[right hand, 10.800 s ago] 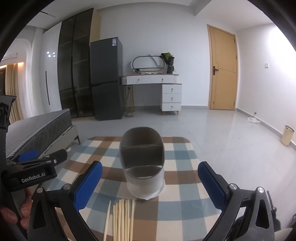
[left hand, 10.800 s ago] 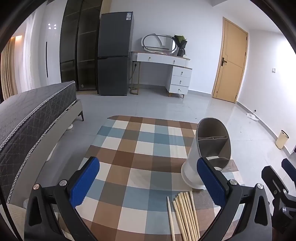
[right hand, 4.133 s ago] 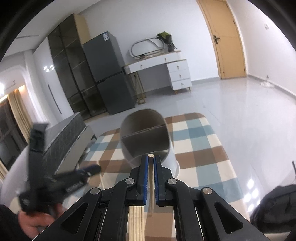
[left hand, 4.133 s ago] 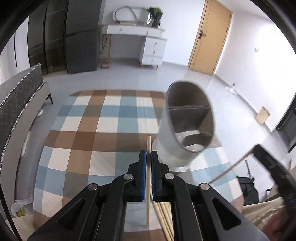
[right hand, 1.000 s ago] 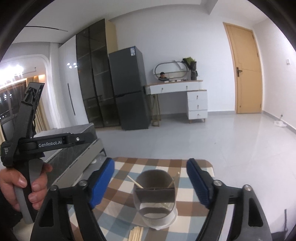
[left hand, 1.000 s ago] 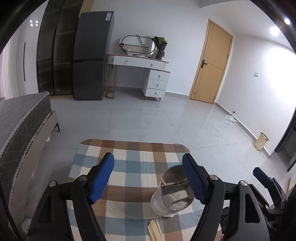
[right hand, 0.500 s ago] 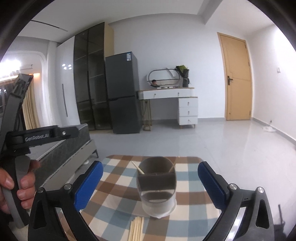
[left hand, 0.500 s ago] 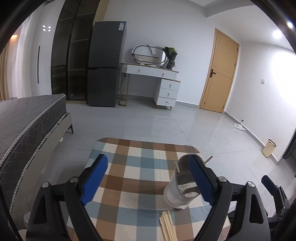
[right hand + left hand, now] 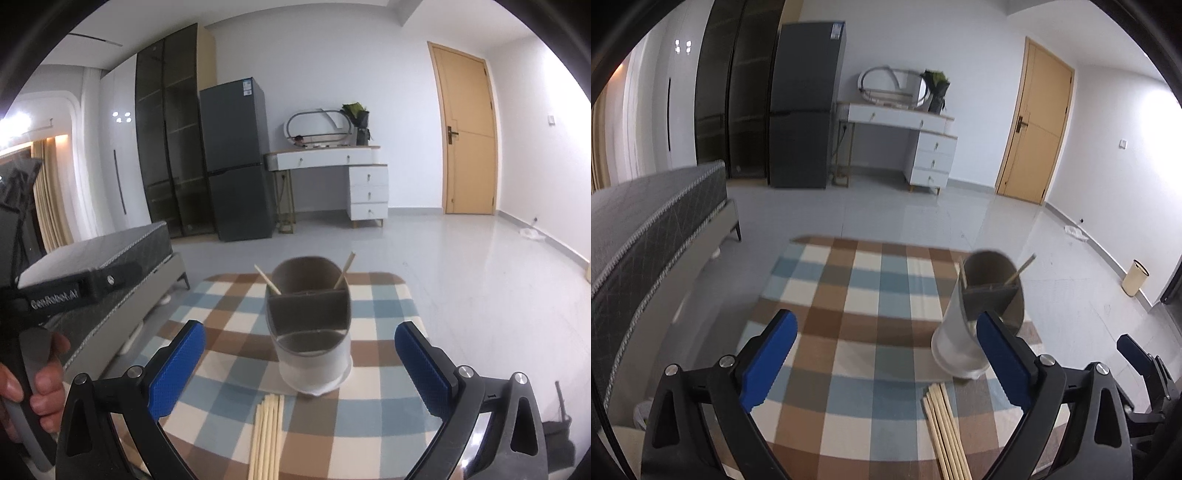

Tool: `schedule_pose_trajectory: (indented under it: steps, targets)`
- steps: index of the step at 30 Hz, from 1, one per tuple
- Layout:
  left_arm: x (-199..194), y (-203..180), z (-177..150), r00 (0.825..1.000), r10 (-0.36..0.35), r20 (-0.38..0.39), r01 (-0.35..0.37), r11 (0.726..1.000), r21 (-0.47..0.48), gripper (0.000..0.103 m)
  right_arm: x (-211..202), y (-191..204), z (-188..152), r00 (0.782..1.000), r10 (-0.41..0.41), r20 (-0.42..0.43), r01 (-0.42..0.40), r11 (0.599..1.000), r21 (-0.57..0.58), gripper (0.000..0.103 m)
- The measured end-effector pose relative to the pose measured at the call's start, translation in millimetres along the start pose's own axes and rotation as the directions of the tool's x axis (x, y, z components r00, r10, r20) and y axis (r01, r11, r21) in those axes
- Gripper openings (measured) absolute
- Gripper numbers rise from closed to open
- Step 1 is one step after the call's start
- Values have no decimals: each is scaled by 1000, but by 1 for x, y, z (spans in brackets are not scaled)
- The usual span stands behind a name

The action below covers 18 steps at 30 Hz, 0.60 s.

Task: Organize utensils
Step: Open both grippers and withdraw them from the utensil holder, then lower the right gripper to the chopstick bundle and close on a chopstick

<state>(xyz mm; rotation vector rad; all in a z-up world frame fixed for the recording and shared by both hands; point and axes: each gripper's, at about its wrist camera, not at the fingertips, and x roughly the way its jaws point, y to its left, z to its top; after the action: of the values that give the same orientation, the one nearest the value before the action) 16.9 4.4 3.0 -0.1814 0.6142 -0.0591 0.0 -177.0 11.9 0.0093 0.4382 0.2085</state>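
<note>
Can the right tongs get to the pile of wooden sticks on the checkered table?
Probably yes. The right tongs are open and empty, and the pale wooden chopsticks lie bare just below them, in front of the grey-and-white divided holder.

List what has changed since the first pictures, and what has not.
Both grippers, left gripper and right gripper, each closed on a chopstick, dropped it into the holder and are open again. Two chopsticks now lean in its back compartment. The remaining bundle and the holder stayed on the checkered cloth.

You are getting even, bright indoor light; floor (image 9: 480,280) glaring softly; fisheye edges bending, vignetting black; slight blur throughout.
</note>
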Motion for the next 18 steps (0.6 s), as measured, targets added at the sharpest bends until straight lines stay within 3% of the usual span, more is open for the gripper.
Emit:
schedule_pose_trajectory:
  steps: [9, 15, 18]
  targets:
    - [40, 15, -34, 991, 27, -131, -30, 999, -20, 95, 29, 1, -24, 989, -26, -146, 19, 999, -45, 103]
    - [64, 26, -39, 975, 68, -212, -79, 996, -45, 95, 63, 10, -43, 965, -41, -260, 16, 995, -100, 102]
    - [69, 31, -38, 971, 97, -220, -111, 993, -51, 95, 84, 12, -53, 948, -90, -305, 50, 989, -136, 102]
